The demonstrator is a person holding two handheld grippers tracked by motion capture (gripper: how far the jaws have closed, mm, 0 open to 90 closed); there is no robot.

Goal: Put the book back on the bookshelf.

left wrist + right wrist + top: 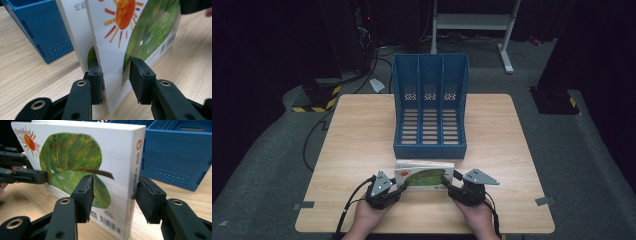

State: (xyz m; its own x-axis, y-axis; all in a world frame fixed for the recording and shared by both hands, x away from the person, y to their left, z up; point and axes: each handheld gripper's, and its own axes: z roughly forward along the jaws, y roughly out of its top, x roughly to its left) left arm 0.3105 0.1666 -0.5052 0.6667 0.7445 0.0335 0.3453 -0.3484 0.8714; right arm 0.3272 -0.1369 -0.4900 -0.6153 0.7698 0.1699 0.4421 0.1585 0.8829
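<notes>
White board book with a green leaf and orange sun on its cover (424, 177) stands upright on the pale wood-grain surface (357, 145), gripped at both ends.

The book sits on its long bottom edge just in front of the blue plastic three-slot file rack (430, 107), near it but not touching. The left gripper (398, 187) has its black fingers (96, 77) closed on the book's left end, one pad on the sun-printed cover and the other behind it among the thick pages, which fan slightly apart there. The right gripper (451, 189) clamps the spine end, its fingers (85, 195) pressed against the front cover and the back, with the barcode just below them. A hand (369, 217) holds each gripper from the near edge of the surface.
</notes>
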